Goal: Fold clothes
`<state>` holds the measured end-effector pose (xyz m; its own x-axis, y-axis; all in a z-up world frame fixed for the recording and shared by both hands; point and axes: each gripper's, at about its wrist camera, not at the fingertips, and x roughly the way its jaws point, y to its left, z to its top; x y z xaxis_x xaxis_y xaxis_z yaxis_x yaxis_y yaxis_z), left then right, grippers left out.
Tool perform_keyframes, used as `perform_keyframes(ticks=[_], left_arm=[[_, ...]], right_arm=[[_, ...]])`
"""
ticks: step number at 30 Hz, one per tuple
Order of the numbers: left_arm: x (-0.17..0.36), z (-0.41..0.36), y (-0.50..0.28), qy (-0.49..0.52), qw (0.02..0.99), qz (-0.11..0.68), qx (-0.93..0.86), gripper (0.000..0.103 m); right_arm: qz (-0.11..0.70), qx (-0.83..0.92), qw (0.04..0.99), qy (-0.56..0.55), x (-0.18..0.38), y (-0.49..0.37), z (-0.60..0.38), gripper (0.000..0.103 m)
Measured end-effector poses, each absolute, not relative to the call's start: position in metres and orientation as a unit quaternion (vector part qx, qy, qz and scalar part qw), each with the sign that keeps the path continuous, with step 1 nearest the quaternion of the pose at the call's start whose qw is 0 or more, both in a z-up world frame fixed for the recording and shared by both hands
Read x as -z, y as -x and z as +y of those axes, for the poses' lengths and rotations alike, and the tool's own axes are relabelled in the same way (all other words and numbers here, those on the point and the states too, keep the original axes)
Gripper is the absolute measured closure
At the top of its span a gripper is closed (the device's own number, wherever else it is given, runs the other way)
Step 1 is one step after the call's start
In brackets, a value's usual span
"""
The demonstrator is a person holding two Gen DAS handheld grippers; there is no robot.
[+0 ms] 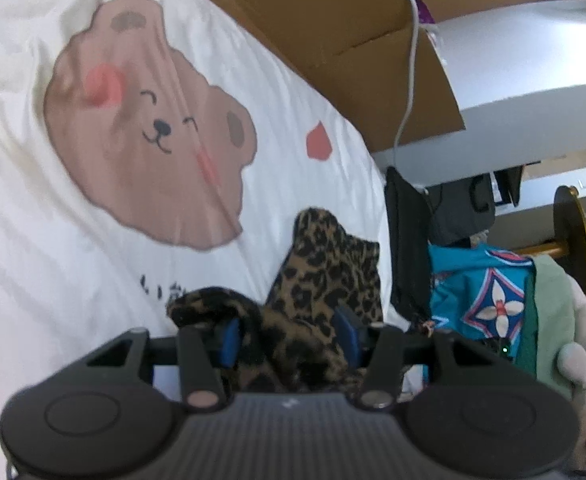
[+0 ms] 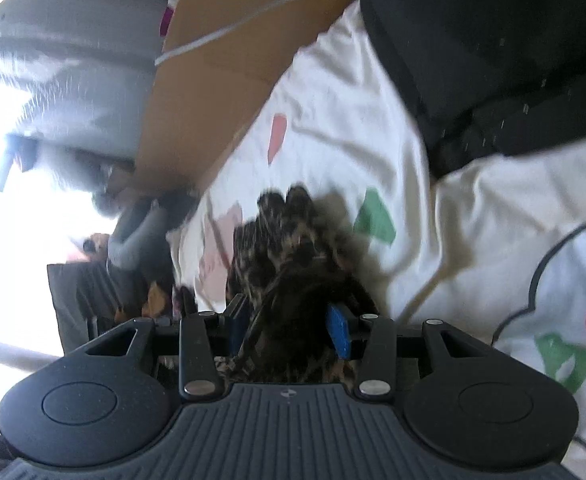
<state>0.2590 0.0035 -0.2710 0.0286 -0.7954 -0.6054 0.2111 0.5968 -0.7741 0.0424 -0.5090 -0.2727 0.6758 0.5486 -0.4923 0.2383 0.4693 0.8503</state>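
Note:
A leopard-print garment (image 1: 329,264) lies bunched on a white bed cover printed with a brown bear (image 1: 149,128). In the left wrist view my left gripper (image 1: 289,336) stands open, with a fold of the leopard cloth lying loosely between its blue pads (image 1: 229,340) and a curl draped over the left finger. In the right wrist view the same leopard garment (image 2: 289,232) rises as a dark heap in front of my right gripper (image 2: 289,328). Its jaws are apart, and cloth fills the gap without being pinched by the blue pads (image 2: 339,334).
A flattened cardboard sheet (image 1: 333,20) and a white cable (image 1: 411,60) run along the bed's far edge. A black garment (image 2: 493,60) lies beside the leopard one. Teal patterned cloth (image 1: 481,292) and a pale plush toy (image 1: 581,360) sit at the right.

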Motion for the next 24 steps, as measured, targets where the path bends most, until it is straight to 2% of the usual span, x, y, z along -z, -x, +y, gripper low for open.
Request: perform_keyframes(ticks=[7, 12, 16, 18, 24], left_arm=[[0.258, 0.010, -0.264, 0.237, 0.718, 0.548, 0.357, 0.054], [0.260, 0.006, -0.264, 0.207, 0.729, 0.550, 0.350, 0.055], [0.266, -0.001, -0.261, 0.149, 0.751, 0.553, 0.329, 0.058], [0.270, -0.005, -0.260, 0.118, 0.761, 0.554, 0.317, 0.062], [0.277, -0.015, -0.267, 0.082, 0.777, 0.545, 0.304, 0.064]], right_arm=[[0.389, -0.085, 0.776, -0.489, 0.269, -0.044, -0.515, 0.058], [0.394, -0.071, 0.785, -0.473, 0.268, -0.041, -0.515, 0.058], [0.400, -0.049, 0.799, -0.446, 0.266, -0.041, -0.515, 0.058], [0.407, -0.037, 0.804, -0.432, 0.267, -0.043, -0.513, 0.058], [0.416, -0.024, 0.815, -0.403, 0.266, -0.051, -0.506, 0.059]])
